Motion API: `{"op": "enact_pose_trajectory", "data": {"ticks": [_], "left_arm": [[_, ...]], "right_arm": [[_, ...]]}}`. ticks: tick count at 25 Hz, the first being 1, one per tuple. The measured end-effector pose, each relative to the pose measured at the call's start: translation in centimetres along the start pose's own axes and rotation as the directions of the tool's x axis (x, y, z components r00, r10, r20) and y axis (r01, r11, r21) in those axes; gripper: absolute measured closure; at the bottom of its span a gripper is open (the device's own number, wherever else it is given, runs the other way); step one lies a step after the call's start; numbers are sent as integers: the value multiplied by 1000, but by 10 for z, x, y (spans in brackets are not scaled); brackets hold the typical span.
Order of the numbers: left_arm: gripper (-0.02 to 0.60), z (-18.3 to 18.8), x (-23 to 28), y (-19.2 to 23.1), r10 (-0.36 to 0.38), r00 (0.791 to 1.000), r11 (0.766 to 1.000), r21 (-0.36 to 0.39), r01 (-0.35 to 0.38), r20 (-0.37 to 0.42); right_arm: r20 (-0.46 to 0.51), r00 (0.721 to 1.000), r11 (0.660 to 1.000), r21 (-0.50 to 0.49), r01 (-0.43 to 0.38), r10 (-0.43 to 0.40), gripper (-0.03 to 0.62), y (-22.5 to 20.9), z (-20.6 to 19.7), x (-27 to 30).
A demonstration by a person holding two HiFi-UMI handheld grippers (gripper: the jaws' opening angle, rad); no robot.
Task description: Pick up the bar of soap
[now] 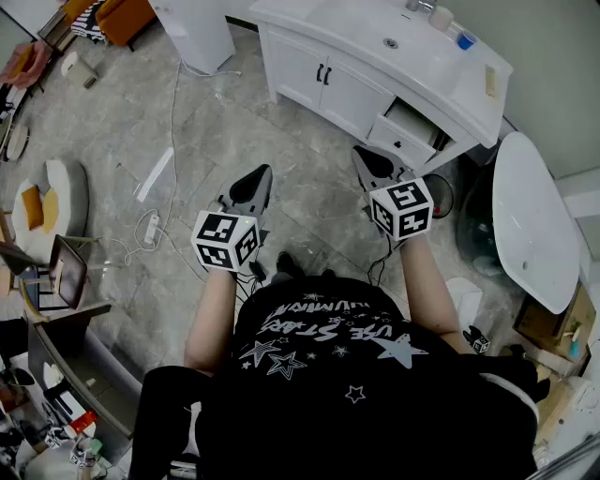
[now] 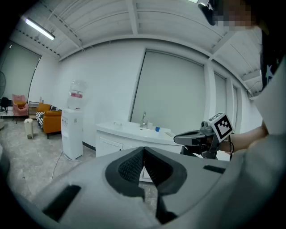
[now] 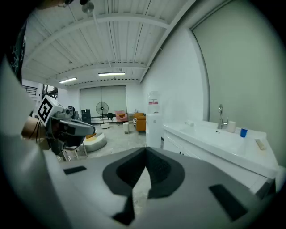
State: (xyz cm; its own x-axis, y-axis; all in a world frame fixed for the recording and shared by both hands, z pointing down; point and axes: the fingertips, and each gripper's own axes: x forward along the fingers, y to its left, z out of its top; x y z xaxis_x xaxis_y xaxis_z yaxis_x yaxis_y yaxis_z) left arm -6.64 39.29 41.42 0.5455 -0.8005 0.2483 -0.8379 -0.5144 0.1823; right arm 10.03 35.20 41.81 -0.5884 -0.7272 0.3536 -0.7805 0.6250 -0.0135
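Note:
The bar of soap [image 1: 490,82] is a pale beige block lying on the right end of the white vanity top [image 1: 356,28]; the right gripper view shows the soap [image 3: 260,143] near the counter's edge. My left gripper [image 1: 255,180] and right gripper [image 1: 365,159] are held side by side above the floor, in front of the vanity and well short of the soap. In the left gripper view the left gripper [image 2: 143,150] is shut with nothing between its pads. My right gripper [image 3: 145,150] is also shut and empty.
The vanity has a sink with a faucet [image 1: 419,6], a blue-capped bottle [image 1: 466,40] and an open drawer [image 1: 410,127] at its right. A white oval tub [image 1: 530,220] stands to the right, a water dispenser [image 1: 197,28] to the left. Cables and a power strip [image 1: 150,228] lie on the floor.

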Motion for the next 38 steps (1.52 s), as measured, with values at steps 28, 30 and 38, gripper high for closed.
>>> {"op": "enact_pose_trajectory", "data": {"ticks": [28, 30, 38], "left_arm": [[571, 6, -17, 102, -41, 999, 999, -9, 41, 16], [571, 7, -18, 108, -42, 999, 999, -16, 42, 17], [571, 11, -4, 131, -24, 1000, 999, -26, 25, 17]], "right_arm": [[53, 991, 991, 68, 118, -121, 454, 18, 39, 74], [40, 993, 991, 81, 110, -114, 387, 20, 39, 80], [55, 990, 983, 142, 118, -127, 195, -1, 44, 111]]}}
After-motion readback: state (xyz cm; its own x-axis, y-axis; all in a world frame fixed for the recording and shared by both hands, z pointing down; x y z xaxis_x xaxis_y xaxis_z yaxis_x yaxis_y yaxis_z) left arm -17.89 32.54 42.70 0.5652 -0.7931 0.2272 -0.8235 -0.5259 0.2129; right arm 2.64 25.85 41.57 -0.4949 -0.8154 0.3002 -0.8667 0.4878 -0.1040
